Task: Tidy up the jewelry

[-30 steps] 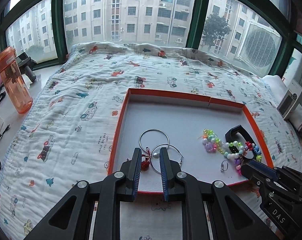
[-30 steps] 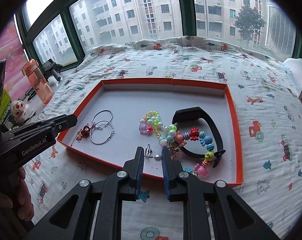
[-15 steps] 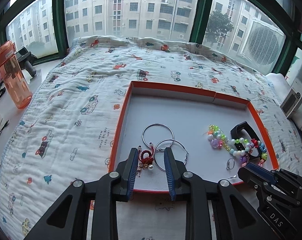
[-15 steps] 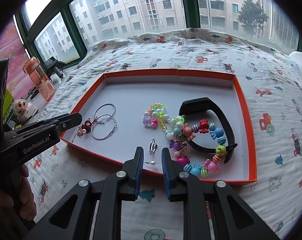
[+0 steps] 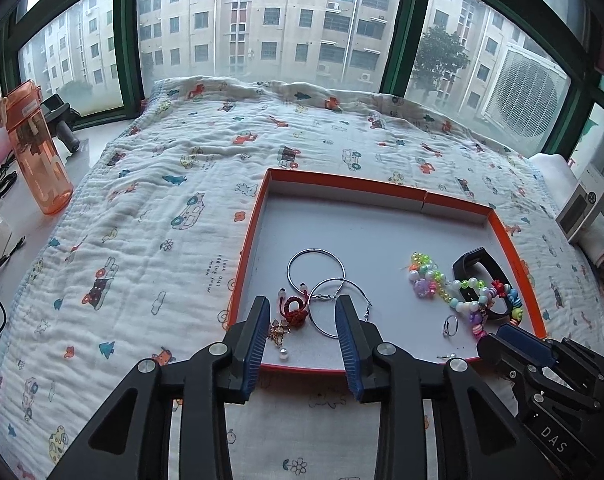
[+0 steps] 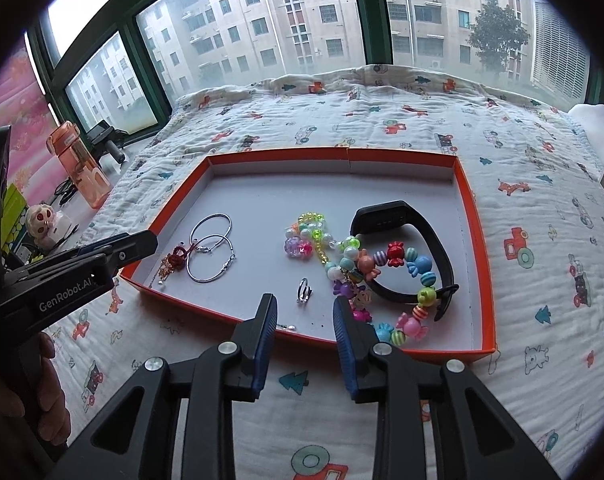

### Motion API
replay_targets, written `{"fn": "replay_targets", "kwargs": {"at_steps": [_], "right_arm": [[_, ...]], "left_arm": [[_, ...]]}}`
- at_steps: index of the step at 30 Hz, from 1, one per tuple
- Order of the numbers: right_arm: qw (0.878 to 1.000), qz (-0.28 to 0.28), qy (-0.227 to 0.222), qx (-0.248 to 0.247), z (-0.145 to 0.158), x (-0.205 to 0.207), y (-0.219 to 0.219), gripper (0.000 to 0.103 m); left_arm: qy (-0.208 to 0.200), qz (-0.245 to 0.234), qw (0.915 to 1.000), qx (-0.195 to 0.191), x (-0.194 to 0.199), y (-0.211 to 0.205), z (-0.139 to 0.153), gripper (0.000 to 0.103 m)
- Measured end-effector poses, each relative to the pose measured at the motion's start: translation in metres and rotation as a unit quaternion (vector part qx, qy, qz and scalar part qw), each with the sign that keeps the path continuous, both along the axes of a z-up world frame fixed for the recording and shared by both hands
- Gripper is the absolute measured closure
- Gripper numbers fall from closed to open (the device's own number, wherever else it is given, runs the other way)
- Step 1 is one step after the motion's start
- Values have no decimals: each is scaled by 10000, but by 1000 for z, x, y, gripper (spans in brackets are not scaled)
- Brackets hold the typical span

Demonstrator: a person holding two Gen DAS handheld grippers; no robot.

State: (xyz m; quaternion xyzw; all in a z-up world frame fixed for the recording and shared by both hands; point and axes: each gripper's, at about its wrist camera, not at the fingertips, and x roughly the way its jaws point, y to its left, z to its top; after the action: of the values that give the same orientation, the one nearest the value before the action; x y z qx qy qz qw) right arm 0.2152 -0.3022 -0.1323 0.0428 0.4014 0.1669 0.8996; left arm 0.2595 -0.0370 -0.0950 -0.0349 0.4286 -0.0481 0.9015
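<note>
Both tongs, left (image 5: 302, 322) and right (image 6: 305, 318), have just been opening and stand spread, holding nothing. Lower the right tongs over the ring (image 6: 303, 291), lower centre of frame, and pinch its band squarely.

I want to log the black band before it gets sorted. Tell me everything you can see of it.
The black band is a matte, rubbery-looking wrist strap, closed into an oval loop with a thicker, flat block at its far end. It lies in the right half of the orange tray, on the white floor. The colourful bead bracelet lies across its near side and touches it. Neither gripper touches it.
</note>
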Motion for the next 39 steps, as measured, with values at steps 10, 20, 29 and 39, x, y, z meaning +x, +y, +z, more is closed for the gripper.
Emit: {"fn": "replay_targets", "kwargs": {"at_steps": [10, 20, 29, 39], "right_arm": [[9995, -114, -264, -133, 21, -23, -3, 54], [9980, -162, -557, -267, 39, -53, -3, 46], [9966, -203, -729, -328, 48, -76, -3, 44], [9949, -320, -889, -347, 58, -93, -9, 39]], "left_arm": [[-254, 73, 9996, 10, -34, 9, 31, 42], [-478, 130, 9987, 93, -75, 18, 56, 17], [-654, 124, 9975, 226, -109, 27, 71, 7], [-871, 225, 9950, 433, -140, 35, 84, 0]]}}
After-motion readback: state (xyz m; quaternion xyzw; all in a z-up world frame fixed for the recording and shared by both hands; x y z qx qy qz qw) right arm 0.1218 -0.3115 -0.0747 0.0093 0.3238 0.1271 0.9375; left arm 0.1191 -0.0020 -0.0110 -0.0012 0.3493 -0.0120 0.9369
